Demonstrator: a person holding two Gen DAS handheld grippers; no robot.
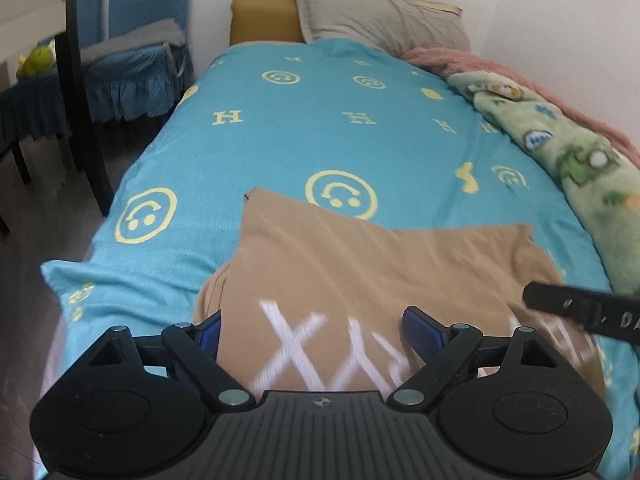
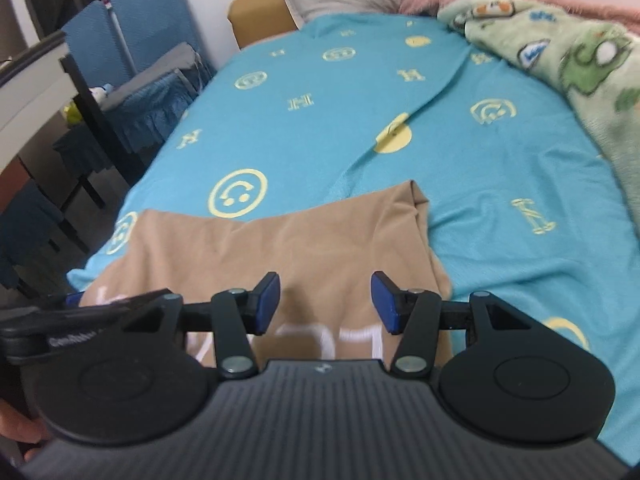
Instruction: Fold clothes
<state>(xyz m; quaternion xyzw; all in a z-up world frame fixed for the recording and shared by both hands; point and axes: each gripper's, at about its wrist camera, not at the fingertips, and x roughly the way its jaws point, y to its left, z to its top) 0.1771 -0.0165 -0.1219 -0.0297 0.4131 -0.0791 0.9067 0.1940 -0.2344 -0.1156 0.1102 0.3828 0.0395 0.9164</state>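
While both grippers' jaws stand apart, a tan garment [image 1: 360, 264] lies on the turquoise bedspread [image 1: 304, 136].

A home bedroom. A bed [image 1: 320, 128] with a turquoise smiley-print cover fills the middle, a grey pillow [image 1: 384, 16] at the top. Fleece blankets [image 1: 560, 144] lie right, a skirted chair [image 1: 132, 64] upper left.
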